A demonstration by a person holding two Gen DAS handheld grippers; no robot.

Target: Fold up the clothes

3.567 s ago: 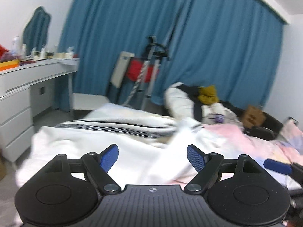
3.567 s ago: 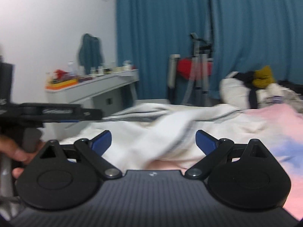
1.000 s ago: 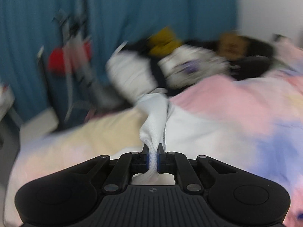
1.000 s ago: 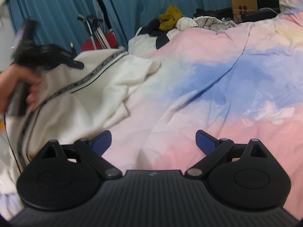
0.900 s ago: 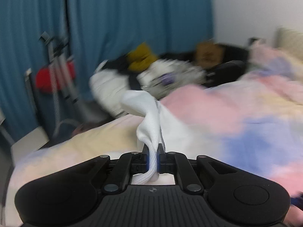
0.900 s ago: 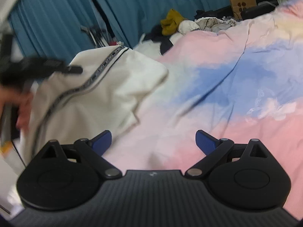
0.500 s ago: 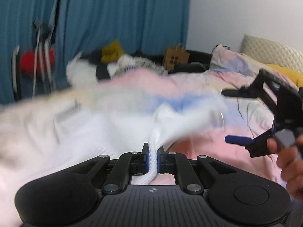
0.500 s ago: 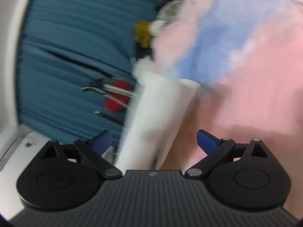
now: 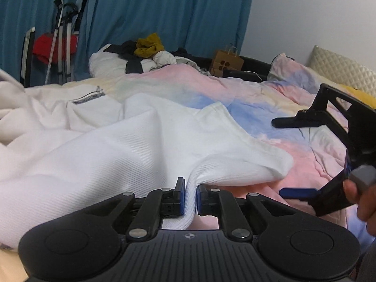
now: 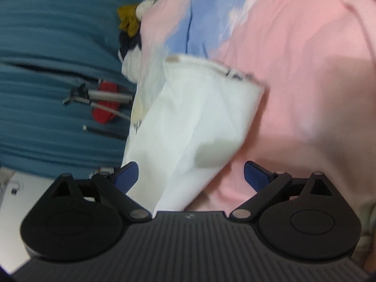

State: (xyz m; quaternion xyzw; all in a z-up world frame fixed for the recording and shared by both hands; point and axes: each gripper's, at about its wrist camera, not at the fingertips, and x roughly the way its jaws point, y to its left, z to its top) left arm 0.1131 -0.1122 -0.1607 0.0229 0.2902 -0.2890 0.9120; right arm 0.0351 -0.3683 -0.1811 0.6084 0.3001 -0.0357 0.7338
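While the left gripper (image 9: 189, 196) pinches it, the white garment (image 9: 131, 145) spreads ahead

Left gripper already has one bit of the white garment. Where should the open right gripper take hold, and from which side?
Probably the free corner of the white garment, the rounded tip lying on the pink bedcover nearest the right gripper. Come in from the right, fingers above and below the edge: that corner lifts slightly off the cover, and the left gripper pinches a fold just left of it.
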